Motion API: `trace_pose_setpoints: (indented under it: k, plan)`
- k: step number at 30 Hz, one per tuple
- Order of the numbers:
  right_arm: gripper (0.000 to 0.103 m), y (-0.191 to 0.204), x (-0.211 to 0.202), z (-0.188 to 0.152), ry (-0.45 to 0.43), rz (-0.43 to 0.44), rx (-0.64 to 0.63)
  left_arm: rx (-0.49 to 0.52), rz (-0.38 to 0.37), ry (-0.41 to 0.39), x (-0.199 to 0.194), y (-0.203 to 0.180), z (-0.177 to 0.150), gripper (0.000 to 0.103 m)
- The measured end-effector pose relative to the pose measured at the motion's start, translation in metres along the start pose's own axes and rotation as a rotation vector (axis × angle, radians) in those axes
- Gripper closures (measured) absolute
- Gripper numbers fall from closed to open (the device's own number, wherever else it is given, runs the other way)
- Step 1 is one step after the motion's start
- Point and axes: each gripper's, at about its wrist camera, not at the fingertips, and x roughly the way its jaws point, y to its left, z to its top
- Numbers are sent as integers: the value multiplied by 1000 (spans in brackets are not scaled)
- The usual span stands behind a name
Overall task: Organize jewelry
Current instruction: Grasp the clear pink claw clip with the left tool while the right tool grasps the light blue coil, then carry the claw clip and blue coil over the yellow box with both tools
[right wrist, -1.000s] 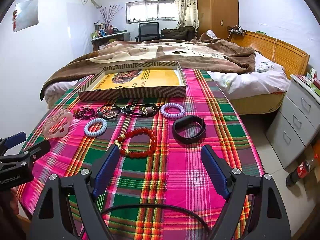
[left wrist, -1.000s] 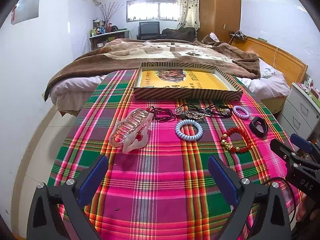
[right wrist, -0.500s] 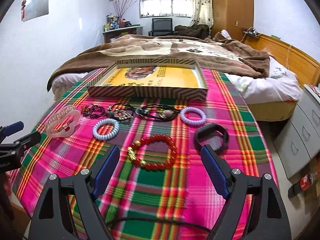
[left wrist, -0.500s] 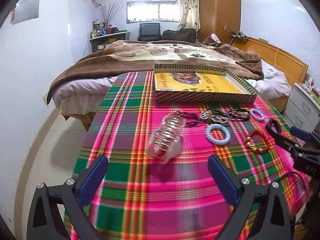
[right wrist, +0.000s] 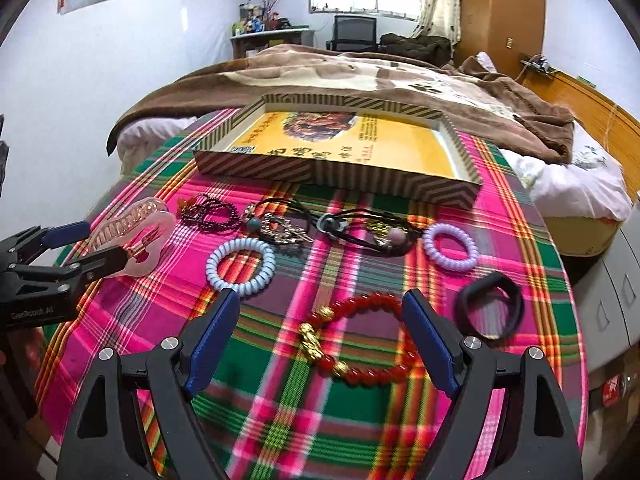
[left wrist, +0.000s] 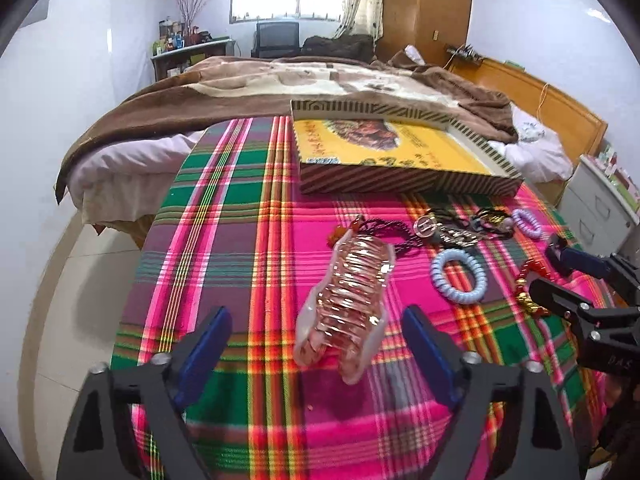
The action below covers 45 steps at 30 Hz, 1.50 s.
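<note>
Left fingers [left wrist: 316, 344] closing around hair claw [left wrist: 348, 300]; only right view shows black band [right wrist: 490, 312].

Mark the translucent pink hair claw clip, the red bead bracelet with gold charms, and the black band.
Translucent pink hair claw clip [left wrist: 348, 304]: left wrist view, ribbed top.
Red bead bracelet with gold charms [right wrist: 374, 302]: right wrist view, far beads.
Black band [right wrist: 514, 300]: right wrist view, right rim.

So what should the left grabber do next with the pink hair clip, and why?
Probably ease the left gripper a little further down, letting its closing jaws meet on the pink hair clip. The clip already lies between the blue pads, which are not pressing it yet, and the striped box behind it is empty.
</note>
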Motion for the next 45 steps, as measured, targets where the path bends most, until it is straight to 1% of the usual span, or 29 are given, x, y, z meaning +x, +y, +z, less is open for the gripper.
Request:
trace_pose_setpoints:
  k: [3,4,5,6,8,12,15,17,20,23,27,30,32,33,35,36,37,38,40,45]
  plan:
    - [20,9,8,4,15,30,-21,4,-21,23,6,1,3,45]
    - [20,12,10,5,17,38,-31,8,-33,28,7,1,3,49]
    - [20,16,13,6,23,45,-45,11,-42,30,8,1,3,58]
    - [20,19,16,8,33,54,-55,14,-43,32,9,1,3,60]
    - [20,24,23,11,50,76,-63,13,-43,31,9,2,2,60]
    - [22,33,29,13,61,89,-83,-6,-43,23,6,8,1,60]
    - [29,41,32,14,67,94,-111,-7,-33,18,2,12,-1,60]
    - [40,45,36,16,73,86,-121,-18,-33,13,-2,16,-2,60]
    - [48,49,42,17,81,85,-130,-33,-23,2,-9,21,-3,60]
    - [49,54,48,17,96,96,-154,-41,-15,-2,-13,24,-4,60]
    - [50,61,54,15,101,67,-202,-51,-13,-2,-14,27,-3,60]
    - [55,63,53,15,99,59,-218,-59,-17,3,-14,27,-2,60]
    - [69,64,52,14,86,40,-237,-62,-19,2,-15,26,-2,60]
    - [71,64,52,14,84,28,-240,-63,-20,-1,-16,26,-2,60]
    - [79,61,50,15,80,34,-225,-62,-19,-5,-18,25,0,60]
    - [81,59,49,15,76,38,-216,-60,-20,-6,-18,24,1,60]
    - [91,57,47,16,70,44,-209,-57,-20,-9,-20,23,2,60]
    - [94,56,44,17,63,54,-203,-55,-21,-11,-20,22,2,60]
    - [94,53,42,18,56,47,-194,-53,-25,-16,-22,20,5,60]
    - [94,39,29,21,33,72,-143,-55,-39,-26,-26,16,12,60]
